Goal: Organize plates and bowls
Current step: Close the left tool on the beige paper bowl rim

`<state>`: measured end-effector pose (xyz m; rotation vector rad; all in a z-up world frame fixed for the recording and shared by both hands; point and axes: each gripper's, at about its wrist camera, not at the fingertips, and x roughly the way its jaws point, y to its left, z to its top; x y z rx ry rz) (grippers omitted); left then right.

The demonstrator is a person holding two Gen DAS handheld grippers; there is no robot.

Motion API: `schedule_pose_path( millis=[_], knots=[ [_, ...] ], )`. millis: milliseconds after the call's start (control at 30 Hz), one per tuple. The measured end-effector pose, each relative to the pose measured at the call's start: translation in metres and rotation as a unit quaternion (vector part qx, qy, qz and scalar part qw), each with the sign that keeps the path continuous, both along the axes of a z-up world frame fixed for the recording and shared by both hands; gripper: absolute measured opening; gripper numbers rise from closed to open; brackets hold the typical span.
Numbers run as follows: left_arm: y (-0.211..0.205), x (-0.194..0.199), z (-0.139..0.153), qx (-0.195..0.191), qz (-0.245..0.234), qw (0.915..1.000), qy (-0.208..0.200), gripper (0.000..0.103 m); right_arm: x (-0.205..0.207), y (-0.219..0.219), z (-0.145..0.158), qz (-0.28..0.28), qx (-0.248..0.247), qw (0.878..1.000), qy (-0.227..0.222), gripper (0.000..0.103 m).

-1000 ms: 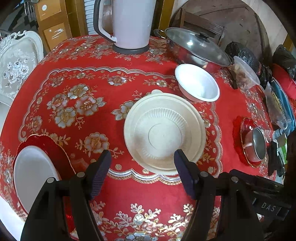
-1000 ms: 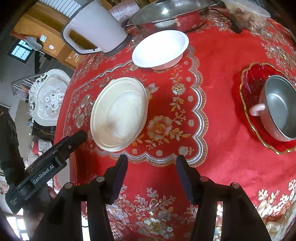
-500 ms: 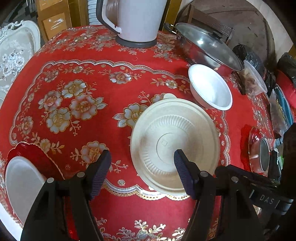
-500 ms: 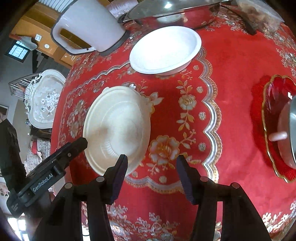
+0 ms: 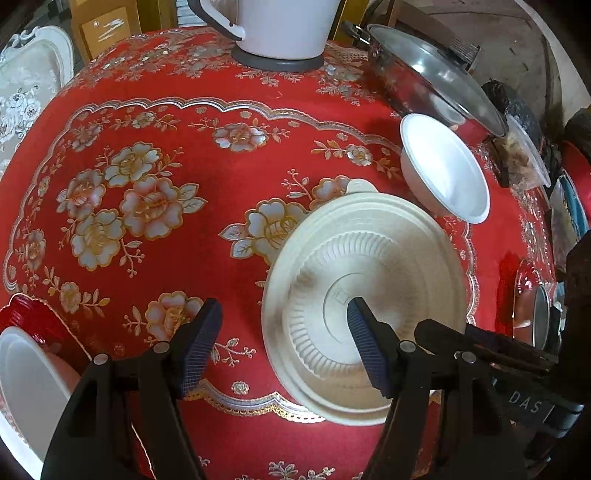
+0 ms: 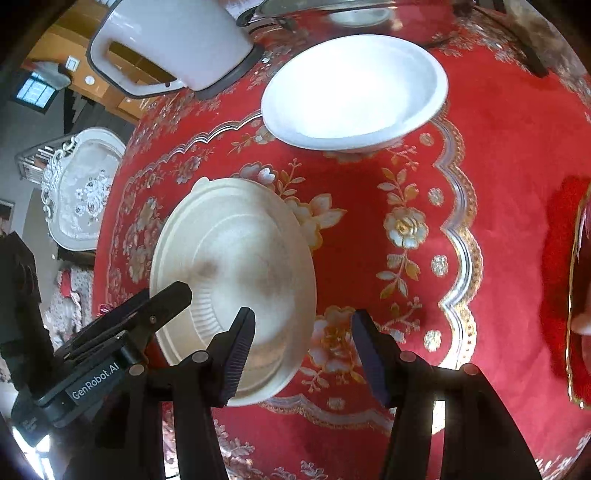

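Note:
A cream ribbed plate [image 5: 365, 291] lies upside down on the red flowered tablecloth [image 5: 147, 147], also seen in the right wrist view [image 6: 236, 273]. Behind it stands a white bowl [image 5: 447, 173], large in the right wrist view [image 6: 354, 88]. My left gripper [image 5: 284, 343] is open just above the plate's left edge, its right finger over the plate's middle. My right gripper [image 6: 303, 354] is open over the plate's right edge, its left finger above the plate. The left gripper [image 6: 147, 314] shows at the plate's near left.
A white jug [image 5: 280, 26] and a lidded steel pot [image 5: 436, 81] stand at the back. A white plate on a red dish [image 5: 22, 369] sits at the near left. A metal cup [image 5: 539, 317] on a red glass dish [image 6: 576, 295] lies right.
Both grippers have moved forward and down toward the cream plate, which now looms larger. The left gripper drifted left so the plate sits under its right finger. Both stay open.

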<state>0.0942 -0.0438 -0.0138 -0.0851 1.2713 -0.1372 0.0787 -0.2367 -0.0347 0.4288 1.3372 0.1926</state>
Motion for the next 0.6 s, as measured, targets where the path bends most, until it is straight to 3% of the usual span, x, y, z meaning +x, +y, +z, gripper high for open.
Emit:
schedule_pose_path(
  millis=[333, 600],
  knots=[
    [-0.0054, 0.0060, -0.0071, 0.004, -0.003, 1.0000, 0.004, 0.070, 0.0051, 0.0054, -0.0038, 0.013, 0.002, 1.000, 0.002, 0.044],
    [-0.0081, 0.0061, -0.0099, 0.014, -0.007, 0.9999, 0.000, 0.070, 0.0052, 0.0035, -0.0060, 0.009, 0.007, 1.000, 0.004, 0.042]
  ],
)
